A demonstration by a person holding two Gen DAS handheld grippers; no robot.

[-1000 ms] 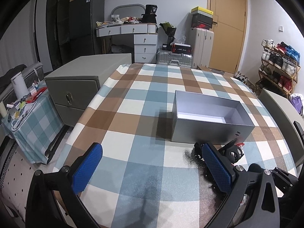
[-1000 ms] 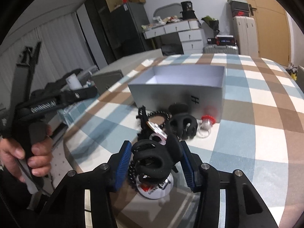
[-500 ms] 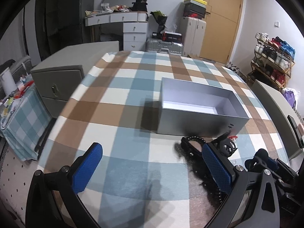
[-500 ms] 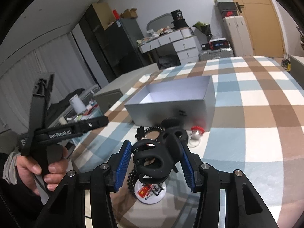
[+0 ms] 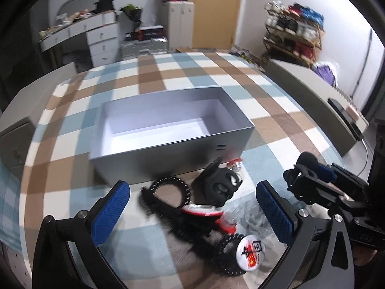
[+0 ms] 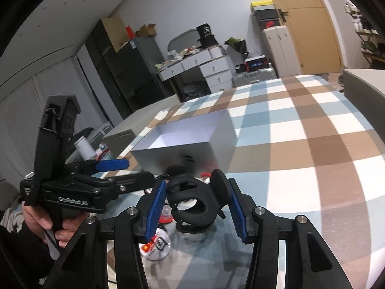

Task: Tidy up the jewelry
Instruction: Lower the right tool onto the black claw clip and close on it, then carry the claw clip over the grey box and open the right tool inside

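We found the counter (image 5: 187, 72) covered by a plaid cloth in blue, brown and white. A grey open-topped box (image 5: 168, 130) stood on it toward the near edge, its white interior empty as far as both views showed.

The left gripper (image 5: 192, 207) stood with its jaws wide apart and nothing between its blue pads (image 5: 110, 212); it pointed down at the jewelry heaped on the counter between the box's front wall and the near edge. In the right wrist view we saw a hand (image 6: 45, 224) holding that gripper's black handle to the left of the box.

The right gripper (image 6: 196, 207) was closed to a middling width on a black hair claw (image 6: 192, 204), which its blue pads clamped from both sides and held above the counter, clear of the heap.

In the heap we noted a second black hair claw (image 5: 219, 183), tilted, lying just in front of the box. A black beaded loop (image 5: 168, 190) lay just beside it on the left. A red and white piece (image 5: 207, 214), blurred, sat in front of the claw. Nearest the counter's edge lay a round white badge (image 5: 251, 252) with a red and black print, resting on another black beaded band (image 5: 228, 265). A small red-topped item (image 5: 234, 165) lay against the box's front wall; we could not tell what it was.
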